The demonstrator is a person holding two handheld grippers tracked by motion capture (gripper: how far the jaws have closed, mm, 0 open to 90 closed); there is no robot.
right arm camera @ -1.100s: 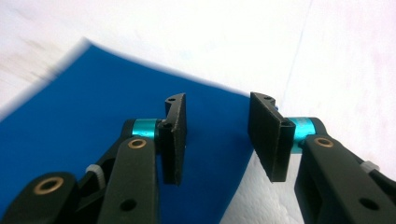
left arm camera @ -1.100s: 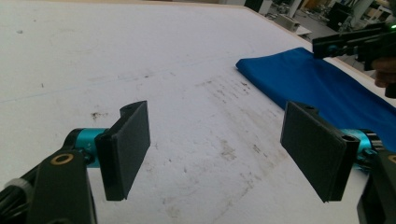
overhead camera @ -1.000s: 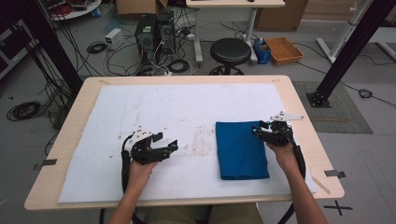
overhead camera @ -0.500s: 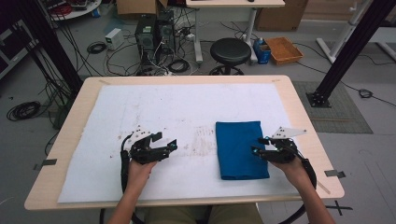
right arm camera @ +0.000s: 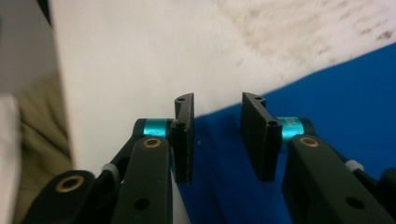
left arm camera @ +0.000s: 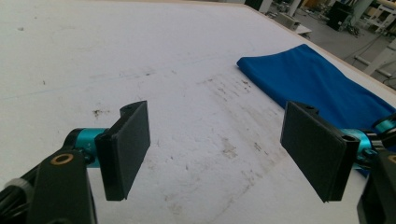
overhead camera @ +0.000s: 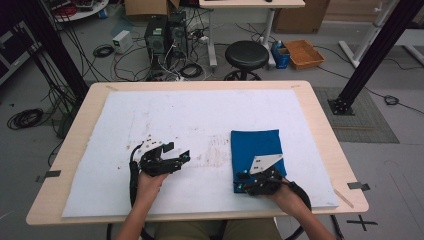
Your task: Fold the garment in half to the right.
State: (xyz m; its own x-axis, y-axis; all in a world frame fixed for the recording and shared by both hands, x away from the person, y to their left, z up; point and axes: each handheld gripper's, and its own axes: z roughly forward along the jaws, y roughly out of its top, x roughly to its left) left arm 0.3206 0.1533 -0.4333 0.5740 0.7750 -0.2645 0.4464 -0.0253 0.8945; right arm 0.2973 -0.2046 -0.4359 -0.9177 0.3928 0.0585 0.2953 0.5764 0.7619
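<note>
A folded blue cloth (overhead camera: pixel 257 149) lies flat on the right part of the white sheet (overhead camera: pixel 200 115). My right gripper (overhead camera: pixel 242 183) hovers at the cloth's near-left corner, pointing left. In the right gripper view it (right arm camera: pixel 216 103) stands open by a narrow gap, with the cloth's edge (right arm camera: pixel 327 107) beneath the jaws and nothing between them. My left gripper (overhead camera: pixel 179 156) rests on the sheet left of the cloth, pointing right. It (left arm camera: pixel 217 112) is wide open and holds nothing, and the cloth (left arm camera: pixel 317 79) lies farther off at the right.
The white sheet, stained near its middle, covers most of the wooden table (overhead camera: pixel 320 125). On the floor beyond the far edge stand a black stool (overhead camera: pixel 246 54), computer cases (overhead camera: pixel 162 35) with cables, and an orange tray (overhead camera: pixel 303 53). Black frame posts (overhead camera: pixel 370 55) rise at both sides.
My right gripper has come from the cloth's right edge toward the person, down to its near-left corner. The left gripper and the cloth have stayed put.
</note>
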